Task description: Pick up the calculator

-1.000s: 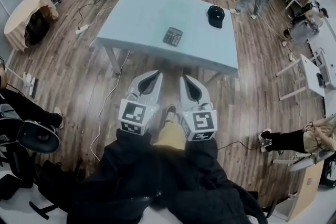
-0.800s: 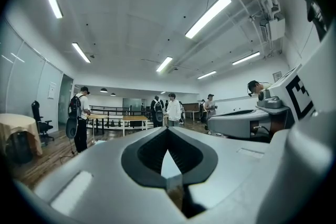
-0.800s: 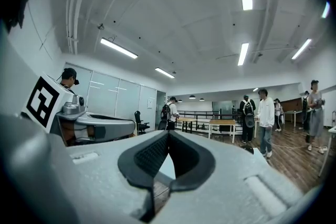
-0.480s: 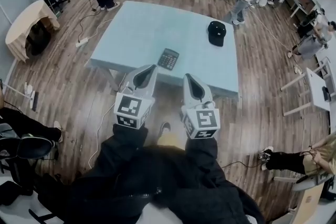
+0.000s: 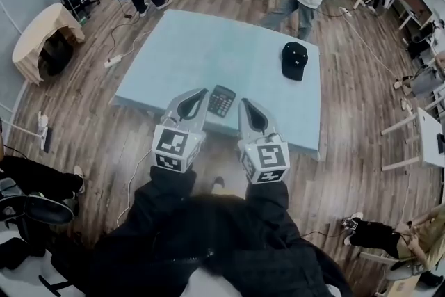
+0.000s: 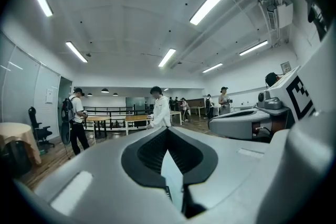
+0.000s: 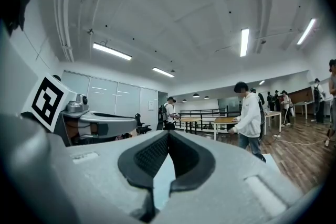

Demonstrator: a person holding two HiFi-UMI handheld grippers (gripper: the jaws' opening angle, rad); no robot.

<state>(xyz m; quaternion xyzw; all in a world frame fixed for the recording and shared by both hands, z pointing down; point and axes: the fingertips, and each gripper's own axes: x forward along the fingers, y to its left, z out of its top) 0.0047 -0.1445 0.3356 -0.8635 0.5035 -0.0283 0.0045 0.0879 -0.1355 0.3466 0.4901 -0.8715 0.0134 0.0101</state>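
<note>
Grey left tongs [image 5: 201, 91], right tongs [image 5: 244, 102] both closed, empty; one calculator [image 5: 221, 101], one cap [image 5: 295, 60], one table [image 5: 208, 45].

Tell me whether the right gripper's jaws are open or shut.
Shut: in the right gripper view, the right gripper shows its jaws meeting at the tips, with nothing held between them.

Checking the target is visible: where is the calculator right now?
Head view: the calculator lies on the blue table by its near edge, between the tips of the left gripper and right gripper.
</note>
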